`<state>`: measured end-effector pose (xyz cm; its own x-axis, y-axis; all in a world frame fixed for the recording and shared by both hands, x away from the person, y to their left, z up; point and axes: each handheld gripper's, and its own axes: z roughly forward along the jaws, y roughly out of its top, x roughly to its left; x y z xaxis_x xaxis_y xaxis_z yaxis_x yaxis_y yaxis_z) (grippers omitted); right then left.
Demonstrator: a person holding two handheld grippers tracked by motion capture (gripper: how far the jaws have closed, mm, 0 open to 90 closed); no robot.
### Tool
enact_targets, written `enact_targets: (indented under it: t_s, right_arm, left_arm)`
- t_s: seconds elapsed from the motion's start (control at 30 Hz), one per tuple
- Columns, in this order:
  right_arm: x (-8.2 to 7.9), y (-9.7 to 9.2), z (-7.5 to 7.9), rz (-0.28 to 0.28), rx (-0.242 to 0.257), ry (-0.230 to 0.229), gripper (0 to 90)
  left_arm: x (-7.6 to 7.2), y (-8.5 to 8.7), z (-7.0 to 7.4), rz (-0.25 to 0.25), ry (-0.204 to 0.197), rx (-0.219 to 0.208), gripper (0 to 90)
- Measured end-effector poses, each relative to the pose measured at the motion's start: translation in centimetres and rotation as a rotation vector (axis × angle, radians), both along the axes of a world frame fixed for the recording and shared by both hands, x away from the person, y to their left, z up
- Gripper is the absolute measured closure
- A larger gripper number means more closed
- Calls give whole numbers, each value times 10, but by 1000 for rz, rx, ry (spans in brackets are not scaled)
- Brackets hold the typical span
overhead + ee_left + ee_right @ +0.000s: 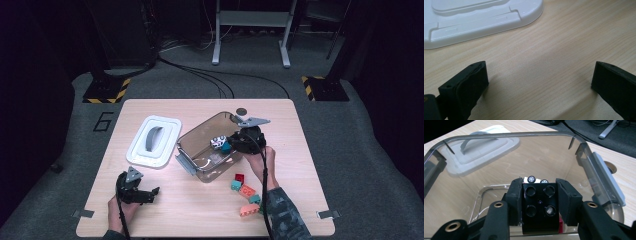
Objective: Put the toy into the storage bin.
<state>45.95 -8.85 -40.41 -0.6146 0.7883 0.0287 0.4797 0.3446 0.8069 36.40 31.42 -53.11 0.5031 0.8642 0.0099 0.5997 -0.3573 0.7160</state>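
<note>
Nearest the lens in the right gripper view, a black studded brick (539, 205) sits pinched between the right gripper (539, 203)'s two pads, held inside the clear plastic container (584, 152) with a small wheeled toy (534, 179) just beyond it. In the left gripper view, the left gripper (539, 82) rests with jaws spread wide over bare wooden table (554, 50), the white lid (474, 20) on its far side. From the high view, loose coloured bricks (246, 195) lie near right of the container.
</note>
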Motion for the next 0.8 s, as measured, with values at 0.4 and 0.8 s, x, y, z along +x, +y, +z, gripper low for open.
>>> enact_targets:
  t_s: [0.4, 0.8]
  right_arm:
    - [0, 3, -3, 5, -10, 37, 568]
    - [-10, -9, 3, -14, 7, 34, 309]
  left_arm:
    - [0, 0, -1, 5, -8, -2, 6]
    - [0, 0, 0, -1, 5, 2, 6]
